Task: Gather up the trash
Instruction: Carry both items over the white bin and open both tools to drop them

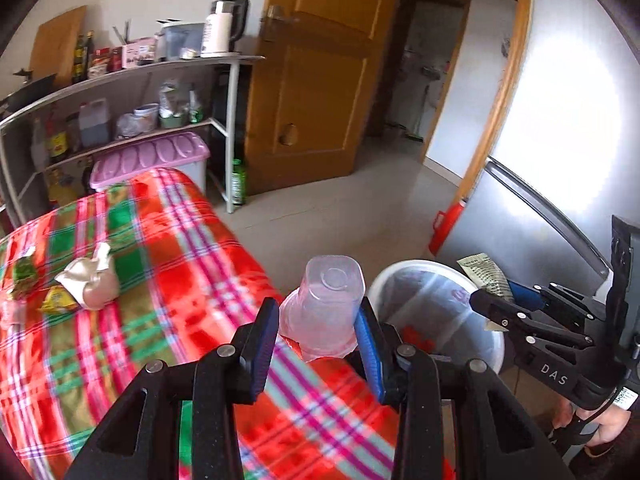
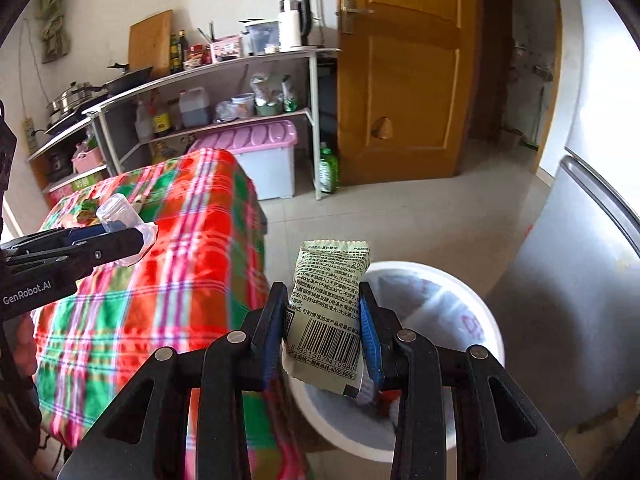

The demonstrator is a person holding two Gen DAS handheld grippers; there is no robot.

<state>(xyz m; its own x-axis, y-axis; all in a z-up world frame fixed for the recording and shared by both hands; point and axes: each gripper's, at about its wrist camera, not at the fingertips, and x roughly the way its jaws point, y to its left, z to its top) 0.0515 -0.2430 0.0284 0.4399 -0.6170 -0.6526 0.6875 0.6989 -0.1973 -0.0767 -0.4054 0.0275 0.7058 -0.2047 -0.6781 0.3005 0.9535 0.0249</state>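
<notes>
My left gripper (image 1: 318, 320) is shut on a clear plastic cup (image 1: 326, 304), held upside down above the edge of the plaid-covered table (image 1: 160, 280). My right gripper (image 2: 324, 316) is shut on a pale green snack wrapper (image 2: 326, 312) with a barcode, held over the white trash bin (image 2: 486, 312). The bin (image 1: 420, 272) stands on the floor beside the table, with some red trash inside. More trash lies on the far left of the table: a crumpled beige wrapper (image 1: 90, 284), a yellow wrapper (image 1: 58, 300) and a green wrapper (image 1: 22, 276).
A grey fridge (image 2: 580, 300) stands right of the bin. Behind the table are a shelf rack (image 1: 120, 92) with bottles and a kettle, a pink-lidded storage box (image 1: 148, 158), a green bottle (image 1: 239, 182) on the floor and a wooden door (image 1: 316, 80).
</notes>
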